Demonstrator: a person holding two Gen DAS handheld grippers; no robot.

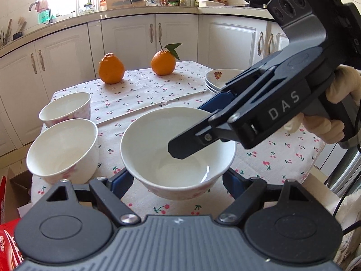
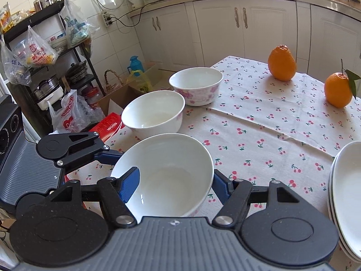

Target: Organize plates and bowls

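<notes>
Left wrist view: the right gripper (image 1: 187,133) pinches the wall of the near bowl (image 1: 178,151), one finger inside, one outside. It hangs low over the cherry tablecloth (image 1: 144,90). Left gripper (image 1: 173,180) brackets its base, contact unclear. Glazed, rigid, slippery, chippable; mouth-up, tilted, round, no long axis.

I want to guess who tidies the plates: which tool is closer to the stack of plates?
Right. The right tool is at the bowl, beside the plates; the left tool is on the bowl's other side, farther away.
</notes>
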